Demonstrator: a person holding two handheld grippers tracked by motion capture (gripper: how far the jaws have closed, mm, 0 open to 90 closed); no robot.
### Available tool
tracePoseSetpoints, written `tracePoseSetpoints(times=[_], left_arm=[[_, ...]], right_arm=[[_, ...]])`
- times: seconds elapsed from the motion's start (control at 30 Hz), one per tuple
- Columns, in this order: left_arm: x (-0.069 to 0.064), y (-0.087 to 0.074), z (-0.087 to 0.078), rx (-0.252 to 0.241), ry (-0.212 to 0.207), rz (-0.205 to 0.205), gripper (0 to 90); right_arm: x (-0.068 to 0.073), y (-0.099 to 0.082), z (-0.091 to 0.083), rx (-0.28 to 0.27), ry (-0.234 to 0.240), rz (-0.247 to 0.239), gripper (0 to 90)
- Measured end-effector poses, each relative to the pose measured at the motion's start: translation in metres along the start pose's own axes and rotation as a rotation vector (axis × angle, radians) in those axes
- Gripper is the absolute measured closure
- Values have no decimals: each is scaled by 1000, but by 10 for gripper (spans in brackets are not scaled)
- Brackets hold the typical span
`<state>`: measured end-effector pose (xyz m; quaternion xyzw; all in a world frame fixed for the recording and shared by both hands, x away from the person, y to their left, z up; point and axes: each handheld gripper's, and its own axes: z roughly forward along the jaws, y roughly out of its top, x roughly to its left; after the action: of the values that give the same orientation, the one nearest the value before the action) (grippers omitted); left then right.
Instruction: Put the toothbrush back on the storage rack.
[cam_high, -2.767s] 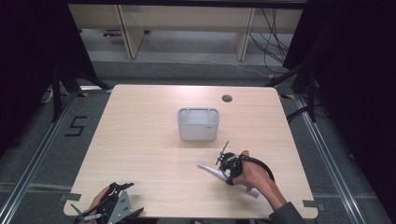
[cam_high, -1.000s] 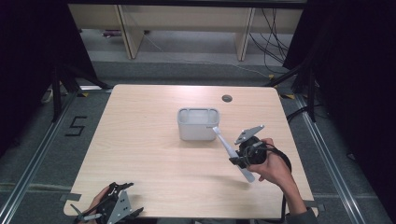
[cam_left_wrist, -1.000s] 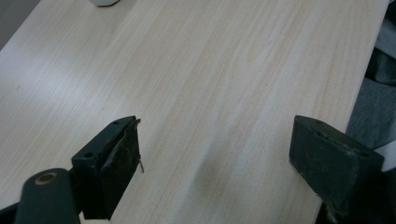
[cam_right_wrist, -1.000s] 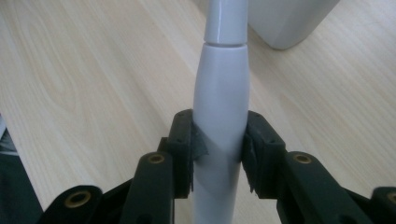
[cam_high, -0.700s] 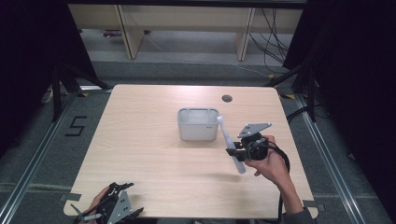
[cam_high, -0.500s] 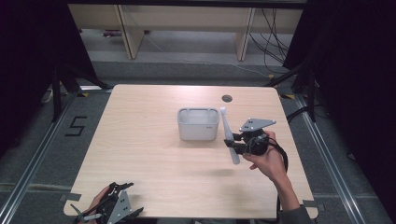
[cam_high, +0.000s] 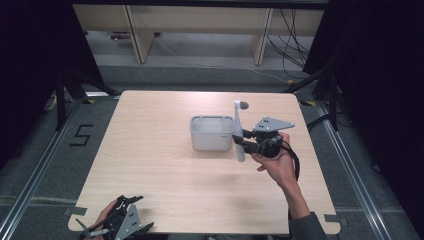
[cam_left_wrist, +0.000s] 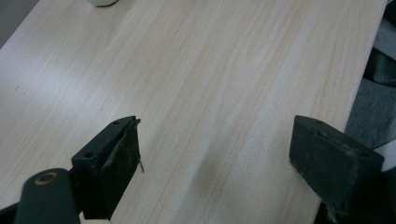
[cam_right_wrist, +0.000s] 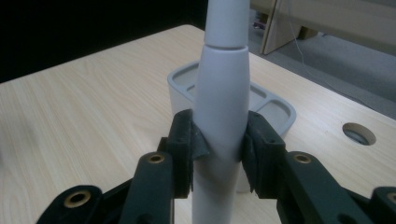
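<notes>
A long pale grey tool (cam_high: 238, 131), thick below and thin above, stands nearly upright in the air just right of a grey box (cam_high: 211, 145) with compartments at the table's middle. My right gripper (cam_high: 243, 142) is shut on the tool's thick part. In the right gripper view the black pads (cam_right_wrist: 189, 144) press both sides of the tool (cam_right_wrist: 222, 102), and the box (cam_right_wrist: 278, 112) stands right behind it. My left gripper (cam_high: 117, 222) rests at the table's front left edge. Its jaws stand wide apart over bare wood in the left gripper view, so the left gripper (cam_left_wrist: 215, 158) is open with nothing between them.
A round cable hole (cam_high: 243, 105) lies in the tabletop behind the box, and it also appears in the right gripper view as a hole (cam_right_wrist: 358, 133) at the right. Shelving and cables stand beyond the far edge. Dark curtains flank the table.
My right gripper has carried the tool from the front right of the table up and toward the box, turning it from slanted to nearly upright. The left gripper has stayed put.
</notes>
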<state>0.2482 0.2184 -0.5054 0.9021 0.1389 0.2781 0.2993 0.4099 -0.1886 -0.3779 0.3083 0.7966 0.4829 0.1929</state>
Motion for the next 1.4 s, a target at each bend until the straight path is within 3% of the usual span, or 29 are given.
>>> tracePoseSetpoints(times=[0.07, 0.2, 0.67, 0.9, 1.1, 1.27, 1.4], left_arm=[[0, 0, 0, -2, 0, -2, 158], [1, 0, -1, 4, -1, 0, 158], [0, 0, 1, -13, -1, -4, 158], [0, 0, 0, 1, -4, 4, 158], [-1, 0, 1, -8, 19, 0, 159], [0, 0, 0, 1, 5, 7, 158], [-1, 0, 1, -1, 13, 4, 158]], right_arm=[[-1, 4, 3, -6, -6, -17, 669], [2, 13, 11, 1, 4, 14, 669], [3, 49, 36, -55, 54, 45, 669], [3, 64, 44, -52, 47, 40, 669], [2, 79, 52, -52, 39, 46, 668], [-1, 87, 56, -58, 35, 47, 669], [-5, 90, 60, -76, 10, 40, 669]])
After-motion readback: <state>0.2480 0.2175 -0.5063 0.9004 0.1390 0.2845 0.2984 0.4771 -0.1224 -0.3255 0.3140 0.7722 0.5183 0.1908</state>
